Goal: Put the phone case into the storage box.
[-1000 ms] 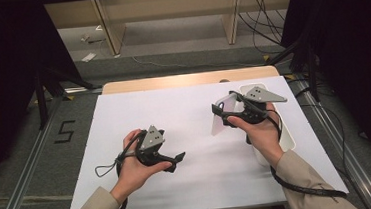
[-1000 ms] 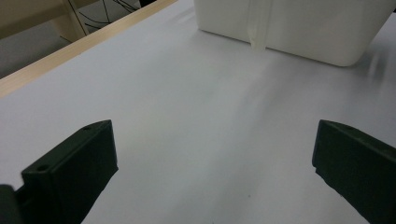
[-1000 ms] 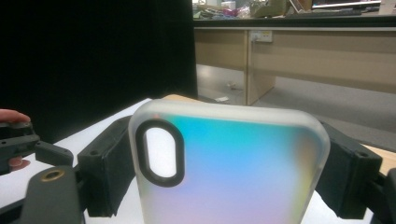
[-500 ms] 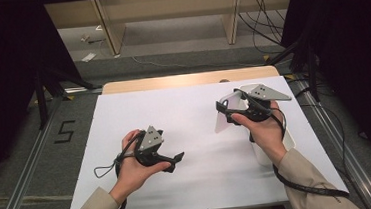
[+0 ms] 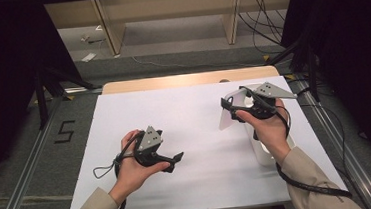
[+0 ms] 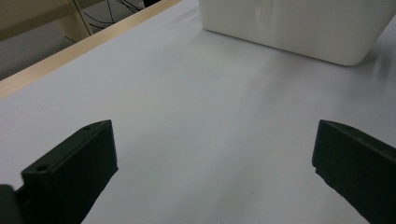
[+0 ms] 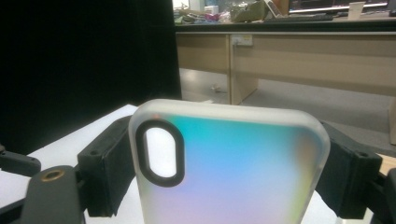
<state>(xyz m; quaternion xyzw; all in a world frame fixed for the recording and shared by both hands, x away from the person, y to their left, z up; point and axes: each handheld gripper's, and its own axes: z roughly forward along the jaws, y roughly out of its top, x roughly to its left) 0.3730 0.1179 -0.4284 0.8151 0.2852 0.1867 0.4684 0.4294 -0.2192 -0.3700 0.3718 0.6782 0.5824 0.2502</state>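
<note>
My right gripper (image 5: 231,109) is raised over the right half of the white table and is shut on a translucent phone case (image 5: 226,114). In the right gripper view the phone case (image 7: 243,163) stands upright between the jaws. It has an iridescent blue-to-pink sheen and a black-rimmed oval camera cutout at its upper left. My left gripper (image 5: 174,161) rests low at the table's left-centre, held in a hand and pointing right. Its jaws stand wide open in the left gripper view (image 6: 215,172), with nothing but bare table between them.
A white bin (image 5: 263,154) sits on the table under and beside the right hand, and the same bin (image 6: 289,28) lies ahead of the left gripper. The white table cover (image 5: 194,114) ends at a wooden strip (image 5: 186,79). Desks and cables stand beyond.
The right hand has drifted a little to the right and away from me, carrying the phone case with it. The left hand has barely moved.
</note>
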